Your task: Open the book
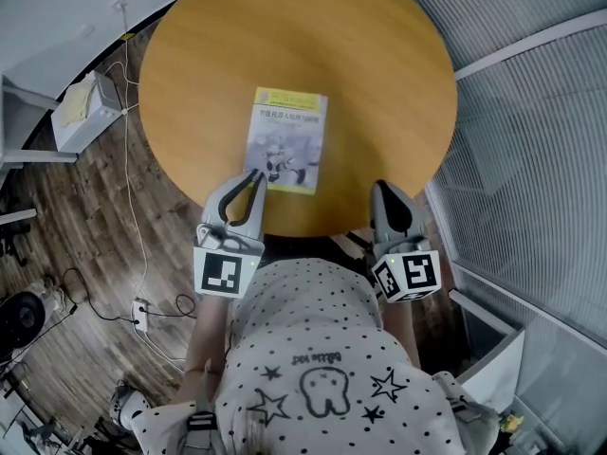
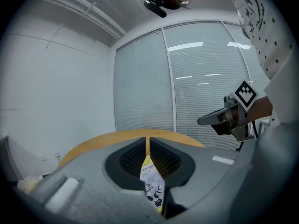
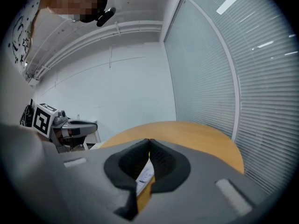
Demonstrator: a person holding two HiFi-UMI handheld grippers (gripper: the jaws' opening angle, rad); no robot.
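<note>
- The thin paperback book with a yellow band across its pale illustrated cover [image 1: 287,140] lies flat and closed on the round wooden tabletop [image 1: 379,55], toward the near side and slightly left of centre.
- No page or cover is lifted, so I judge that none of the opening has been done.
- My left tongs [image 1: 254,174] are pressed together with nothing pinched between them. Their tips sit right at the book's near left corner.
- From the head view I cannot tell whether those tips touch the cover or hang just above it. In the left gripper view the book shows only through the gap behind the closed tips.
- My right tongs [image 1: 384,188] are also pressed together and empty. They are over the near edge of the tabletop, off to the right of the book and apart from it.
- What is left, as I read it, is everything: get a tip under the cover's free edge, lift it, and fold it over until the book lies open.
- The other tongs will probably need to steady the book, as it looks light enough to slide on the smooth wood.
</note>
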